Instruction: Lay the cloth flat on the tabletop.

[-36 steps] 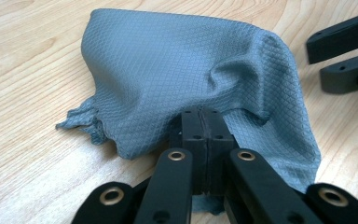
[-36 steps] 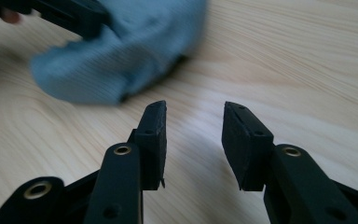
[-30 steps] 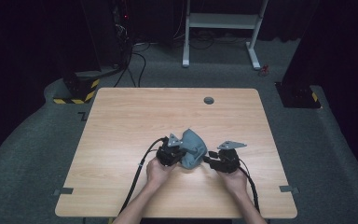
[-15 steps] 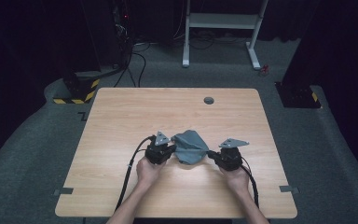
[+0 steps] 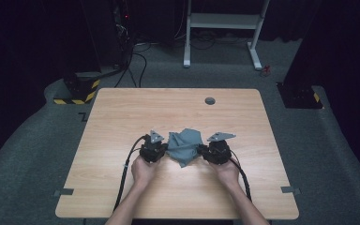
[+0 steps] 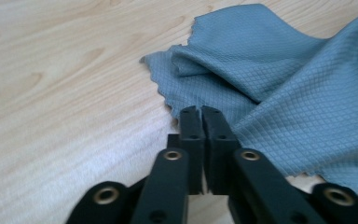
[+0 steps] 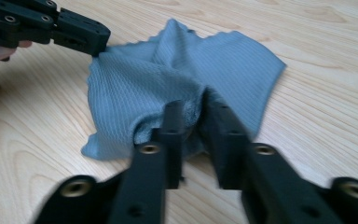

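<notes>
A grey-blue waffle-weave cloth (image 5: 183, 144) lies crumpled on the wooden table (image 5: 122, 117) between my two grippers. My left gripper (image 5: 167, 151) is at its left edge. In the left gripper view the jaws (image 6: 200, 113) stand almost together, pinching the cloth's (image 6: 279, 88) scalloped edge; they have just been opening slightly. The right gripper view shows that same pinch at the left gripper (image 7: 100, 44). My right gripper (image 5: 199, 151) is at the cloth's right side. Its jaws (image 7: 193, 109) have just been opening, with a raised fold of cloth (image 7: 177, 74) loose in the gap.
A small dark round grommet (image 5: 210, 101) sits near the table's far edge. Black cables (image 5: 124, 173) trail from both grippers toward the near edge. On the floor beyond are a white frame (image 5: 220, 21) and a yellow-and-black striped box (image 5: 77, 89).
My left hand has drawn its cloth edge to the left. The right gripper's jaws have parted and it has shifted slightly inward. The cloth lies wider and flatter.
</notes>
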